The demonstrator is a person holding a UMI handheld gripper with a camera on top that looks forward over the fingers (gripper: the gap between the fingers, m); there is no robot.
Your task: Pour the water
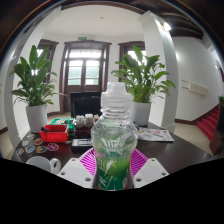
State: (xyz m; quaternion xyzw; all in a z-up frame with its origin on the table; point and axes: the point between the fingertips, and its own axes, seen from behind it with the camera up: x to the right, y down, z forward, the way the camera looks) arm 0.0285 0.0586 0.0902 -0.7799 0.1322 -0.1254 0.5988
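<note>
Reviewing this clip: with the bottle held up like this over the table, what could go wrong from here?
1. The bottle still has its white cap on, so tilting it now would likely pour nothing.
2. The gripper holds the bottle low on its body, with most of it above the fingers; it might slip or swing when tilted.
3. The white cup sits off to the side amid clutter on the table, so a pour could miss or spill.

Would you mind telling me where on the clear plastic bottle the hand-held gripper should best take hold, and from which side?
Grip the clear plastic bottle at its lower body, coming straight in from the front, one finger on each side. It stands upright with straight, round walls there, while the shoulder and white cap taper. The hand-held gripper already has its pink pads against both sides.
</note>
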